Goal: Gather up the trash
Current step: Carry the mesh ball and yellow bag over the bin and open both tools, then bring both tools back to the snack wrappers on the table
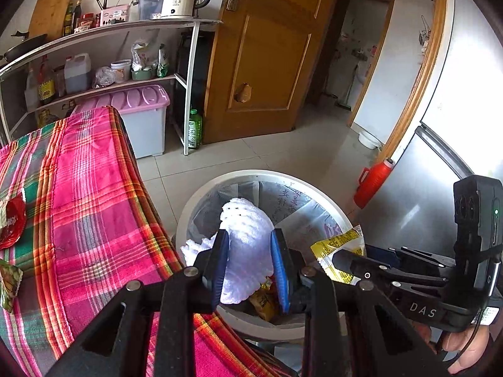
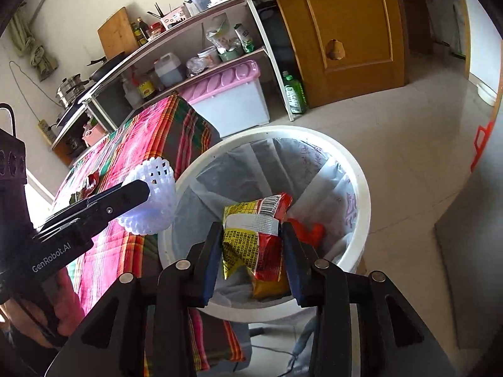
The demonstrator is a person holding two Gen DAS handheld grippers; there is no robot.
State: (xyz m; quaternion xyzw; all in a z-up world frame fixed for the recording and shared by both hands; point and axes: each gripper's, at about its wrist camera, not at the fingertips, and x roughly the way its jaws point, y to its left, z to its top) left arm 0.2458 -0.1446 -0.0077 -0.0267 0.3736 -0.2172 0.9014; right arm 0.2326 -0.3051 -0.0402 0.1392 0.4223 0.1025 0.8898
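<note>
Right then, I had both claws over the white bin [image 2: 361,169], which stood on the floor just beside the table with the pink checked cloth [image 1: 94,188]. My left claw [image 1: 250,260] was clamped on a white foam net [image 1: 248,238], its blue pads [image 1: 221,267] pressing the net from both sides, and the net hung above the near side of the bin's mouth, next to the table edge. My right claw [image 2: 250,251] had a crumpled yellow and red snack packet [image 2: 251,235] between its fingers over the middle of the bin; whether the pads still pinched it I could not tell. More wrappers lay down inside the bin on its clear liner [image 2: 314,172]. Two more wrappers, one red [image 1: 11,223] and one green [image 1: 9,282], were on the cloth, well away from the bin.
</note>
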